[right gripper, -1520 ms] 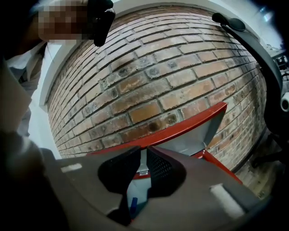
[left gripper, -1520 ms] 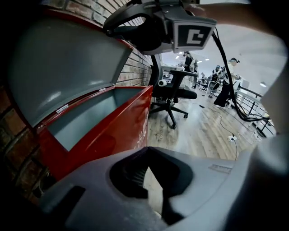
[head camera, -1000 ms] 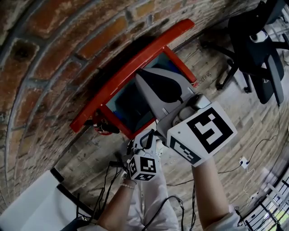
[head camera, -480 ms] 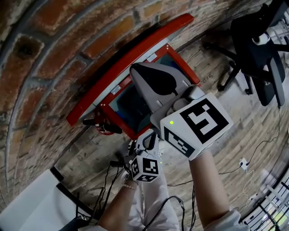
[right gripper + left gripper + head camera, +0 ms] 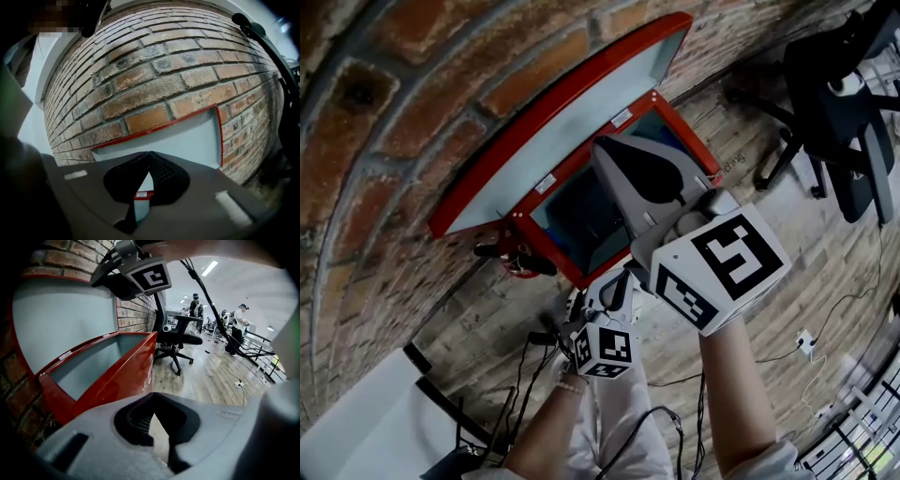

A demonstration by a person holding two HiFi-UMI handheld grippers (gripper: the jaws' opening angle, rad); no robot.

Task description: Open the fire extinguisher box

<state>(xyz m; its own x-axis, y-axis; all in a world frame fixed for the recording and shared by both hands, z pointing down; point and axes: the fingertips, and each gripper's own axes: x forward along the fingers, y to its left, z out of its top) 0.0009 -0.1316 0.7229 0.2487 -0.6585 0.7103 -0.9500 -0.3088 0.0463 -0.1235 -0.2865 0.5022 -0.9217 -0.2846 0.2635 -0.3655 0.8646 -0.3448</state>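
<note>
The red fire extinguisher box (image 5: pixel 551 251) stands on the floor against a brick wall. Its lid (image 5: pixel 544 131) is raised, pale inner face showing, back edge near the bricks. My right gripper (image 5: pixel 602 148) hangs over the open box, shut, nothing between its jaws; its tips point at the lid's inner face (image 5: pixel 187 136), and I cannot tell whether they touch it. In its own view the right gripper (image 5: pixel 150 154) has its tips together. My left gripper (image 5: pixel 607 284) is lower, close to the person's body in front of the box, also shut and empty. The left gripper view shows the box's front wall (image 5: pixel 122 376).
A black office chair (image 5: pixel 834 103) stands right of the box on the wooden floor. A black and red fitting (image 5: pixel 516 262) lies at the box's left end. Cables (image 5: pixel 525 375) run along the floor by the person's legs. A white block (image 5: pixel 366 422) sits at lower left.
The lid has swung up and back towards the wall: it was seen almost edge-on, now its pale inside faces me. The right gripper has stayed over the box, shifting slightly.
</note>
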